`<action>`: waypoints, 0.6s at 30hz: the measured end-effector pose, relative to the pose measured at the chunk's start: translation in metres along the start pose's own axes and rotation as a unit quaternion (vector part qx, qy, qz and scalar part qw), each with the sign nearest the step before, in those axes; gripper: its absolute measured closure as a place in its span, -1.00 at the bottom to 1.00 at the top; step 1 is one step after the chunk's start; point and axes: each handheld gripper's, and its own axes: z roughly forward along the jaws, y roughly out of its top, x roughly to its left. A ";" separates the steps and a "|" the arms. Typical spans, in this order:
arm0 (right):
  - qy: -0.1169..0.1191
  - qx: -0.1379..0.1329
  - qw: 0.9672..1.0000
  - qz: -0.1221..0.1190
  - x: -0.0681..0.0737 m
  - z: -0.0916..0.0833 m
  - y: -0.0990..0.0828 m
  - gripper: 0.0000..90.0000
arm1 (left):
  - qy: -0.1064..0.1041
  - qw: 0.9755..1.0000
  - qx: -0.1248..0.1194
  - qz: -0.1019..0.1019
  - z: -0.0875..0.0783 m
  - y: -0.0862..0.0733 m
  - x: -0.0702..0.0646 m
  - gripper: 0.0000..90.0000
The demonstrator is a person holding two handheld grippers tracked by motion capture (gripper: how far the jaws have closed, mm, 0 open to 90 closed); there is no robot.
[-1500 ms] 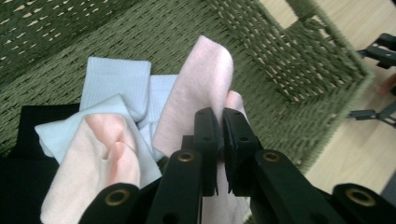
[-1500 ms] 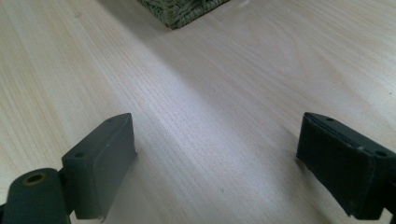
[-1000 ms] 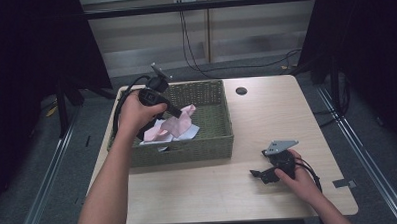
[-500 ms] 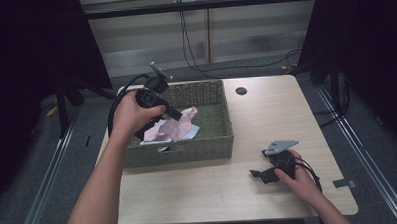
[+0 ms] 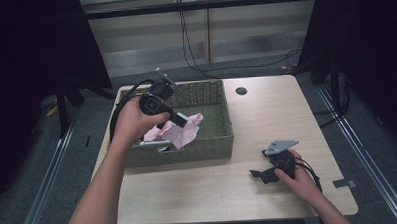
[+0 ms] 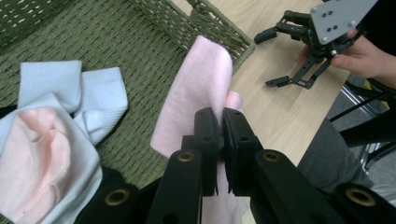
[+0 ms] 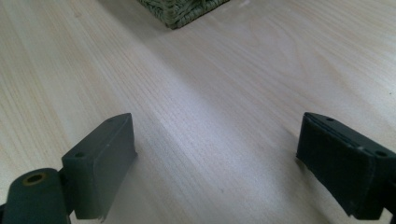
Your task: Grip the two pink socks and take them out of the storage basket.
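The left gripper (image 6: 220,135) is pinching a fold of the pink cloth (image 6: 196,88), jaws clamped together on it just above the green woven basket (image 5: 215,141), while the right gripper (image 7: 215,158) is resting with its jaws wide apart over the bare worktop (image 5: 266,114). The cloth is looking soft, light and limp, so it is probably draping and trailing from any pinch, and a bunched fold seems the surest hold. The left gripper view is revealing pale blue socks (image 6: 79,93) in the basket, which the high view is barely resolving.
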 end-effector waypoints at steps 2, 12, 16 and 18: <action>-0.003 0.001 1.000 0.001 0.000 0.000 0.000 -0.76 | -0.002 1.000 -0.001 0.000 0.000 -0.002 -0.001 0.88; -0.003 0.001 1.000 0.000 0.000 0.000 0.000 -0.76 | -0.019 1.000 -0.001 0.020 0.009 -0.009 -0.013 0.88; -0.003 0.001 1.000 0.000 0.000 0.000 0.000 -0.76 | -0.025 0.999 0.004 0.031 0.015 -0.012 -0.020 0.88; -0.003 0.001 1.000 0.000 0.000 0.000 0.000 -0.76 | -0.027 0.999 0.008 0.036 0.019 -0.013 -0.025 0.88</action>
